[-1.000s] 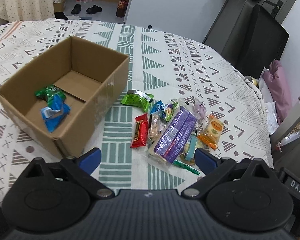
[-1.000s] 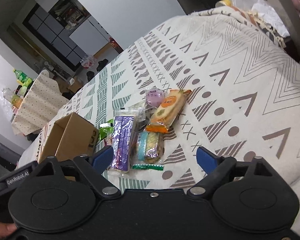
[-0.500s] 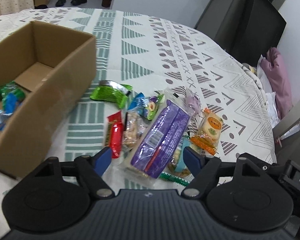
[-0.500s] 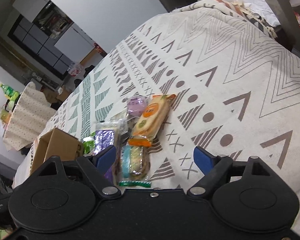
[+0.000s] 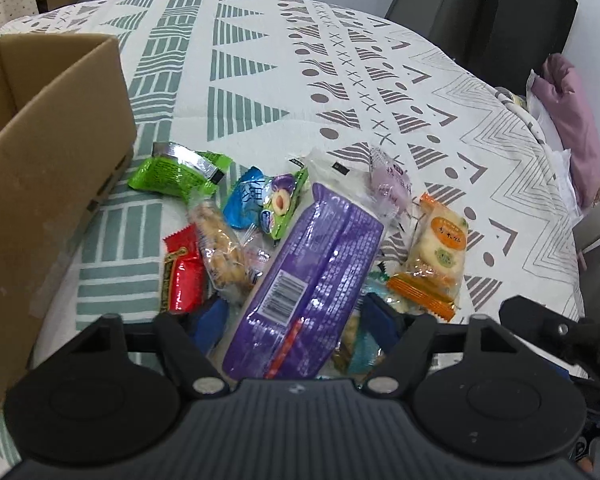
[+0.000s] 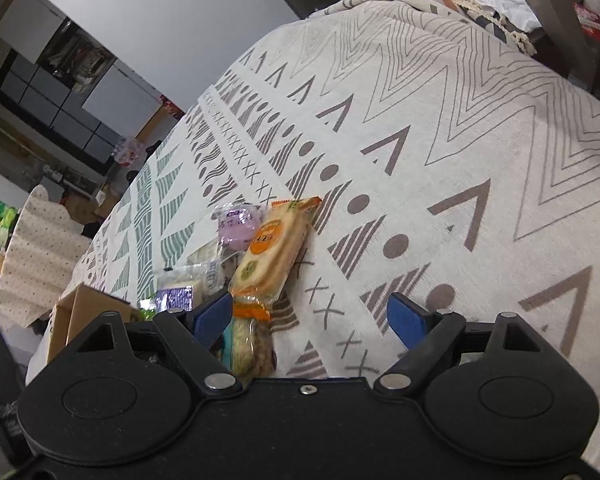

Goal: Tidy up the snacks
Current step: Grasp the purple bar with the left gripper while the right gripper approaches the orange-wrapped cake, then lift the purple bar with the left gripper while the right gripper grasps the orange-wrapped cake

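**Left wrist view: our claws come down over the snack pile**

Left wrist view first, nearest to us: our left claw [image 5: 296, 318] tilts steeply down with its blue pads [image 5: 210, 318] on either side of the near end of the long purple packet [image 5: 312, 280]. Its jaws have just been closing; the packet lies between them, but we cannot tell whether the pads press on it yet. The packet is glossy, crinkled film with a white barcode label facing up, and it lies slantwise on top of the heap.

Left of it sit a shiny red wrapper [image 5: 182, 276] and a clear bag of knobbly golden biscuits [image 5: 220, 254]. To its right, a clear pack with orange ends [image 5: 436, 258] shows round pale rice crackers. Further on lie a blue and green plum sweet bag [image 5: 262, 202], a pale lilac pouch [image 5: 390, 188] and a bright green foil pack [image 5: 172, 172] close to the cardboard box [image 5: 52, 184]. The box is plain brown corrugated board, standing at the left on the desk [image 5: 240, 80], which wears a woven cloth printed with green and grey triangles, crosses and dots.

From the right wrist view, our right claw [image 6: 310, 318] points down at the pile's right edge, jaws wide with only cloth between them. Its left pad [image 6: 212, 316] sits just beside the orange cracker pack [image 6: 272, 252]; the lilac pouch [image 6: 238, 226] lies beyond.
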